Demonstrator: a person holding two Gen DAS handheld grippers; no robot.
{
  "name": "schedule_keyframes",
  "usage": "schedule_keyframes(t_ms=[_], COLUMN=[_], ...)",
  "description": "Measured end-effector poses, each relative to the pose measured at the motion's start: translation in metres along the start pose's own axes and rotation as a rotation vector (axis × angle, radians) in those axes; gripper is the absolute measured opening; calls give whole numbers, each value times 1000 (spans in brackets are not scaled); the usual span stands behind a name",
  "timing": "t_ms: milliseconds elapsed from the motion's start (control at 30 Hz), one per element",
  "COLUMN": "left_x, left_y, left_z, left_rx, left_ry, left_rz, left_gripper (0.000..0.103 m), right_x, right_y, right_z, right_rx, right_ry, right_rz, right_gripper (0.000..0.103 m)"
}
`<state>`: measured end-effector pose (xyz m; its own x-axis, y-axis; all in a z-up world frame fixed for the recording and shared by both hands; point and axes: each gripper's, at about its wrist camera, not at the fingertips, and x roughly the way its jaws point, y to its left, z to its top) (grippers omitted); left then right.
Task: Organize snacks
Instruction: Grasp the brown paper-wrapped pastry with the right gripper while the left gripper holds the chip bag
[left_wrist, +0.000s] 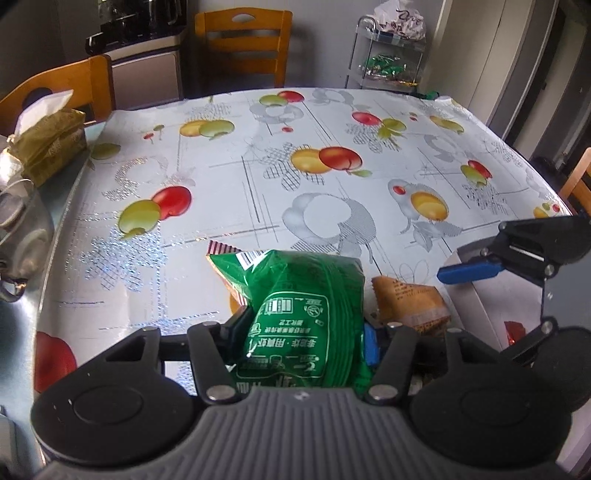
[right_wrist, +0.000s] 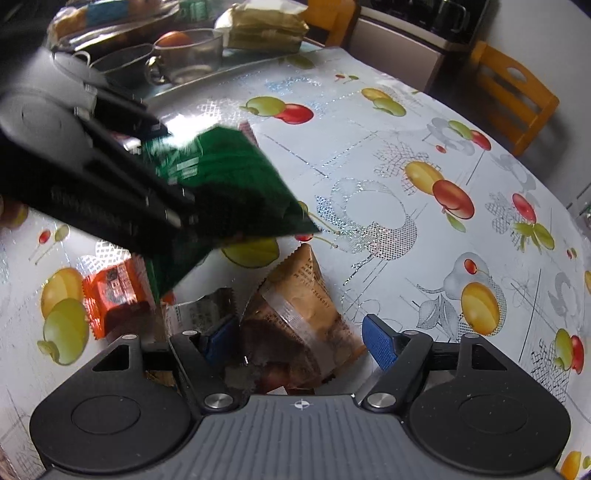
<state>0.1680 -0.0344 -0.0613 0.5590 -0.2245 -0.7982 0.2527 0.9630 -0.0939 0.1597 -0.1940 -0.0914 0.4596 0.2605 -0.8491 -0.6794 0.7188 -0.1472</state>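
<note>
Green snack bag (left_wrist: 303, 314), white Chinese print, barcode

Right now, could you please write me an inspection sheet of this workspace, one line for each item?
Surface: table under fruit-print cloth.
Job's things: green snack bag; brown snack pack; orange snack pack.
Clutter: tissue pack, glass cup.
Grippers: left gripper closed on the green snack bag; right gripper open around the brown snack pack.
Cables: nothing seen.
Surroundings: wooden chair, wire rack.
</note>
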Motion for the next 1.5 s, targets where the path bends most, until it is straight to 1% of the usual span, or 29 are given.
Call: schedule_keyframes(t_ms=[67,233,400,500,567,633,667,767,833,867,900,1100,1367,1500], left_x=[-4,-12,-18,-20,-22,-24,-25,-25,-26,-27,-27,-31,-40,-46], left_y=[3,8,12,11,8,7,7,5,3,1,1,0,1,-1], left_z=[0,-2,-4,-5,-5,-5,-6,-8,-11,-12,-13,-16,-19,-22], left_rx=[-9,-26,-39,-41,-32,-33,-32,-27,-22,-19,-21,-28,-45,-44], left_ry=[-6,-18,-26,-29,-36,-37,-36,-30,-25,-24,-25,-33,-50,-58], left_rz=[7,25,33,32,32,32,32,27,26,27,27,35,46,50], left_gripper=[57,57,57,57,57,57,57,57,57,57,57,57,57,57], right_x=[2,8,11,11,13,12,13,18,20,19,18,12,-1,-11], right_y=[1,3,-4,-5,-3,-2,-2,0,3,4,3,-3,-15,-19], right_z=[-1,-2,1,4,5,6,6,7,6,5,6,8,-1,-5], right_rx=[-3,-29,-2,3,-12,-17,-17,-28,-40,-38,-28,39,185,248], right_ry=[2,10,14,14,16,3,-2,9,10,7,5,-9,-34,-57], right_rz=[3,-5,0,10,-2,-4,-3,-4,-2,-2,1,24,47,58], right_gripper=[72,64,52,51,52,54,59,59,56,49,44,40,34,33])
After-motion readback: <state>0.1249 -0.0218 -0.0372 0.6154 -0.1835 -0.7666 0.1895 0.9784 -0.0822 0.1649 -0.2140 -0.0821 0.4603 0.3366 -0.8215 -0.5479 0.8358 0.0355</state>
